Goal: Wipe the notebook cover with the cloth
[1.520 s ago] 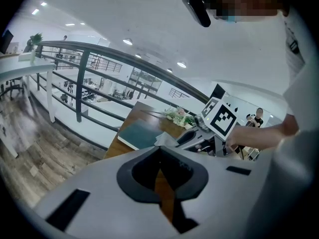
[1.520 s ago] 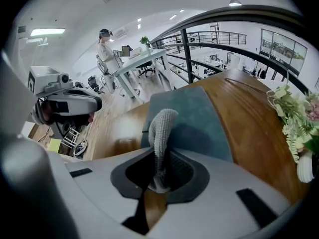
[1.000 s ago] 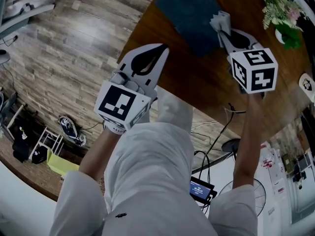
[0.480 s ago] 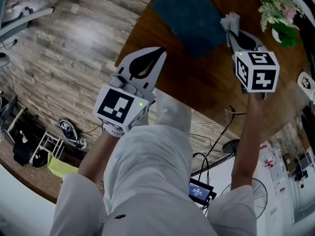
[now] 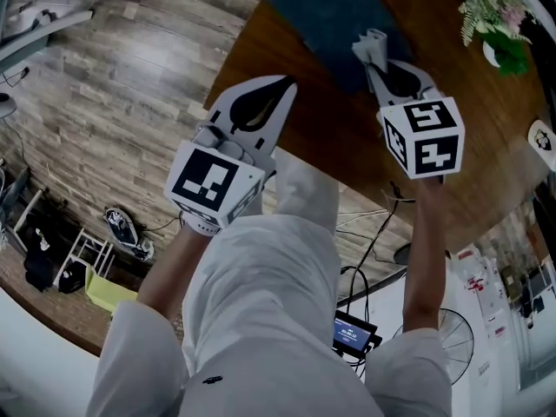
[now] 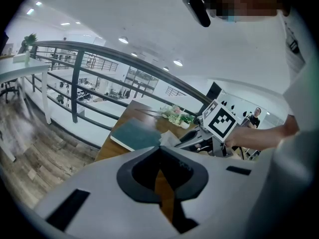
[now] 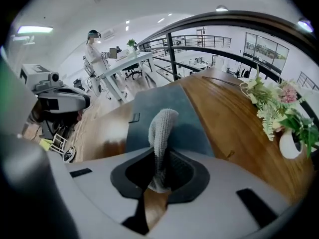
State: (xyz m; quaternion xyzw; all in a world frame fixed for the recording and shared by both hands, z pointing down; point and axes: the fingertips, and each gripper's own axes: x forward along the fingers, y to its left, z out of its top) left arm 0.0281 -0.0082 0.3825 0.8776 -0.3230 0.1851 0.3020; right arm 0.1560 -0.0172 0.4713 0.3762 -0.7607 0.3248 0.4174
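Observation:
A dark teal notebook [image 5: 330,16] lies on the round wooden table [image 5: 347,146], near its far edge. My right gripper [image 5: 375,59] is shut on a grey knitted cloth [image 5: 372,43], which sticks up past its jaws over the notebook's near right corner. In the right gripper view the cloth [image 7: 160,128] stands in front of the notebook [image 7: 192,121], and I cannot tell if they touch. My left gripper [image 5: 282,87] is shut and holds nothing. It hangs over the table's left edge, apart from the notebook. In the left gripper view the notebook [image 6: 134,133] lies ahead of the jaws.
A white vase with flowers [image 5: 499,33] stands at the table's far right, also in the right gripper view [image 7: 289,143]. Plank floor [image 5: 113,85] lies to the left of the table. Cables and a small screen [image 5: 354,335] sit below, by my legs.
My right gripper with the cloth swung right, then back left and nearer, onto the notebook's near right corner. The left gripper has hardly moved.

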